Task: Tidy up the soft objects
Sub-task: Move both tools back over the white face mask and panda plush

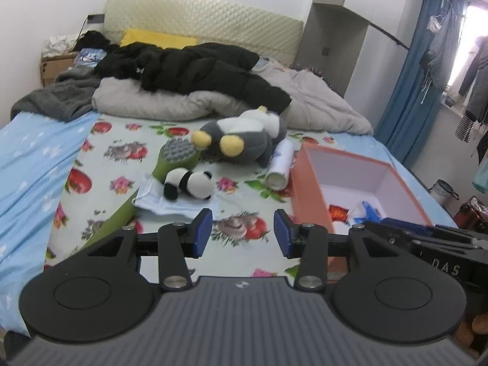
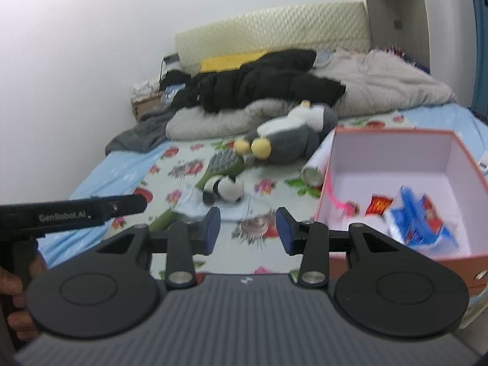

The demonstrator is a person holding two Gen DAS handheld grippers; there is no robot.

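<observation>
A small panda plush lies on a light blue face mask on the floral sheet. Behind it lies a large grey and white plush with yellow feet. An open orange box stands to the right and holds snack packets. My left gripper is open and empty, above the sheet just in front of the panda. My right gripper is open and empty, left of the box.
A green massage brush lies left of the panda. A white roll lies against the box. A black jacket and grey duvet cover the far bed. The left gripper's body shows in the right wrist view.
</observation>
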